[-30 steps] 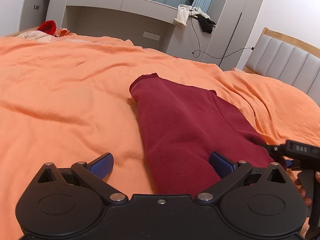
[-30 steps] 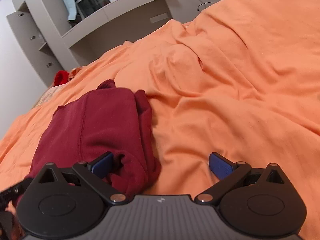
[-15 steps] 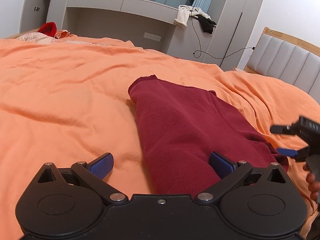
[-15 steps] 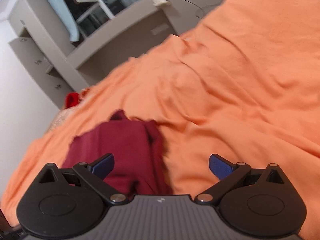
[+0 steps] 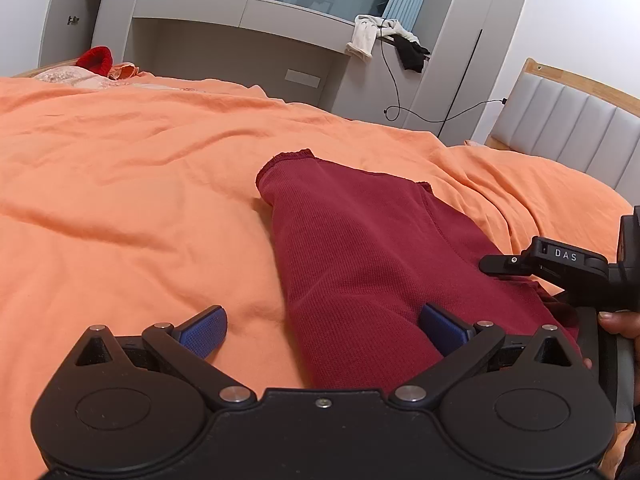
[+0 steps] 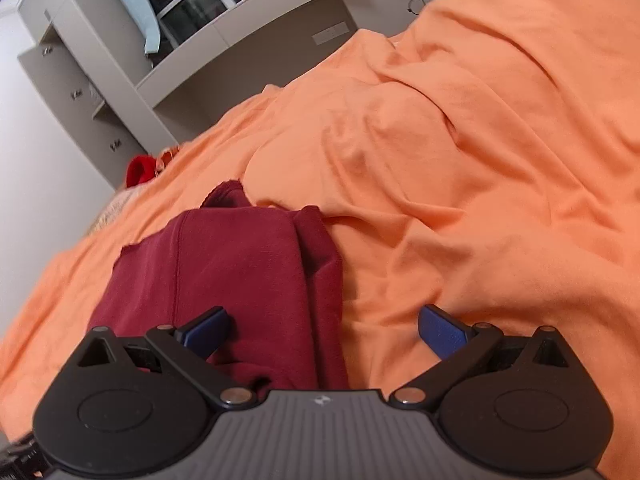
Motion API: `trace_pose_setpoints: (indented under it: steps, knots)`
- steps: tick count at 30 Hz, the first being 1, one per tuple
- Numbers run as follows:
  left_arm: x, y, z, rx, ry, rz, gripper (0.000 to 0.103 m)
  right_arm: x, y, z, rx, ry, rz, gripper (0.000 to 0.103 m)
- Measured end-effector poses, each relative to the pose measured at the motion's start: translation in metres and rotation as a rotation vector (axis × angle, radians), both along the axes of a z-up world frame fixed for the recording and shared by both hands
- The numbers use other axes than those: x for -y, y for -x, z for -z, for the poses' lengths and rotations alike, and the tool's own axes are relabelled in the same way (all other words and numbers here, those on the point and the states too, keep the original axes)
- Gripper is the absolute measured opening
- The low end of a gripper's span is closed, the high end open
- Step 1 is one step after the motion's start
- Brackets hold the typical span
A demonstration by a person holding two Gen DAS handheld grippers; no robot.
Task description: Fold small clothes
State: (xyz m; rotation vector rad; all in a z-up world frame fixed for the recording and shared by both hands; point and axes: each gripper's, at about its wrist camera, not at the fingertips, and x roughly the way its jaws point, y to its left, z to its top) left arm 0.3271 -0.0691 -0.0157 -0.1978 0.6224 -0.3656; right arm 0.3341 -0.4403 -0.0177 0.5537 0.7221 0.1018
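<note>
Your left gripper (image 5: 322, 326) has its jaws spread, holding nothing; the near edge of the dark red garment (image 5: 360, 264) lies between its fingers at 12 o'clock. The garment rests folded on the orange bedcover (image 5: 120, 200). Your right gripper (image 6: 324, 326), jaws likewise spread and empty, straddles the garment's right edge at 11 o'clock.

A folded garment (image 5: 360, 264) lies on the bedspread (image 5: 120, 208), headboard (image 5: 568, 120) at right behind.
</note>
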Motion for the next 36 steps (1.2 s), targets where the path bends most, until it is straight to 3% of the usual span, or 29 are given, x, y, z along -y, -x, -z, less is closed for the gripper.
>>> trace_pose_setpoints:
  steps: [19,25,29,36]
  knots:
    - [-0.001,0.001,0.002,0.007,0.001,-0.002,0.103,-0.001,0.007,0.001,0.046,0.015,0.003,0.103]
    - [-0.004,-0.002,0.000,-0.011,0.032,0.002,0.103,0.016,0.014,-0.001,0.101,-0.140,0.047,0.103]
    - [-0.007,-0.008,-0.005,-0.027,0.069,0.018,0.103,0.014,0.014,-0.002,0.126,-0.191,0.020,0.103]
    - [-0.006,-0.016,-0.017,0.022,0.079,0.009,0.103,0.012,0.012,0.000,0.171,-0.326,-0.022,0.103]
